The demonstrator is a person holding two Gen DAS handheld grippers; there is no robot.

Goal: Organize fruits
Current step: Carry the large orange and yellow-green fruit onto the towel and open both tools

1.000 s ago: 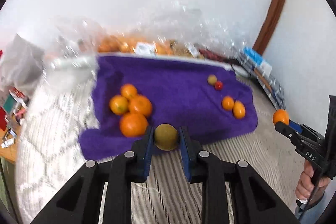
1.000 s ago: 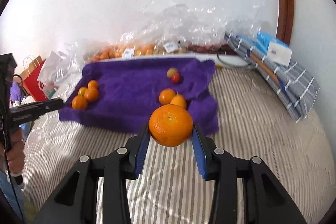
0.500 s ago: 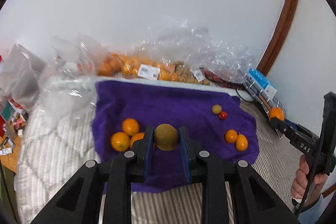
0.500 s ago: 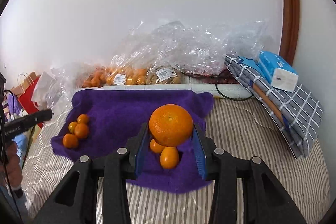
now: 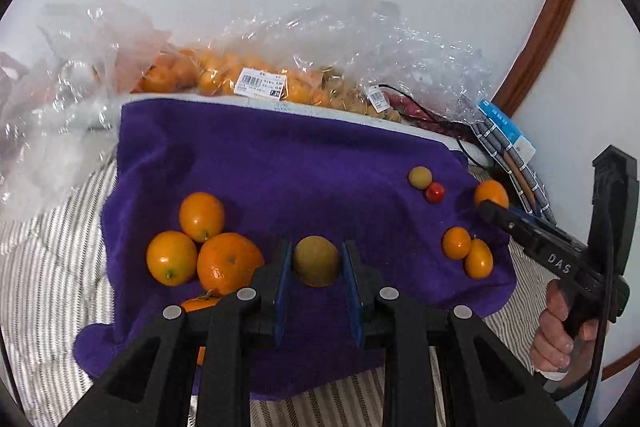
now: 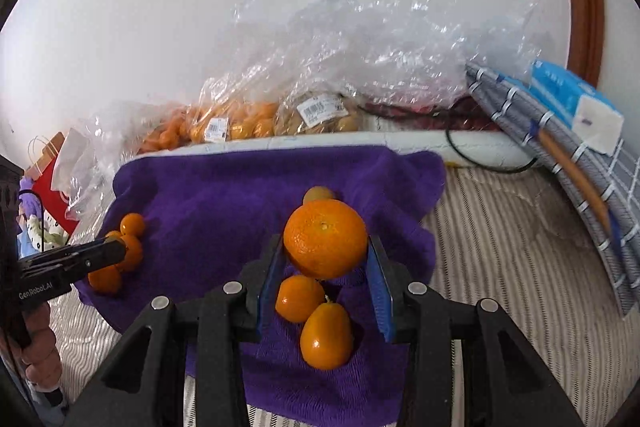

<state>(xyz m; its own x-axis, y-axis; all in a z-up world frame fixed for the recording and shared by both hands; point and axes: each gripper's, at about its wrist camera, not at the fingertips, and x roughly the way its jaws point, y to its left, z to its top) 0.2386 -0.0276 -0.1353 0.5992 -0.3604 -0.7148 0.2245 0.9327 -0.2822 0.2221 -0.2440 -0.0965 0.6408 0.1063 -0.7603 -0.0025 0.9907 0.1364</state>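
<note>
A purple towel (image 5: 304,167) (image 6: 224,199) lies on the striped bed. My left gripper (image 5: 316,267) is shut on a brown-green round fruit (image 5: 317,259), above the towel's front middle, right of a cluster of oranges (image 5: 200,247). My right gripper (image 6: 325,255) is shut on a large orange (image 6: 325,237), held above two small orange fruits (image 6: 312,315) on the towel's right side. It also shows in the left wrist view (image 5: 491,193). A yellowish fruit (image 5: 419,177) and a small red fruit (image 5: 435,192) lie at the towel's far right.
Clear plastic bags of oranges and other fruit (image 5: 256,83) (image 6: 260,119) line the wall behind the towel. A folded grey checked cloth with a blue tissue pack (image 6: 576,107) lies at right. A black cable (image 6: 480,163) runs behind the towel. A red paper bag (image 6: 50,171) stands at left.
Both grippers have moved forward over the towel with their fruits still held. The right gripper now hangs over the two small orange fruits; the left is beside the orange cluster.
</note>
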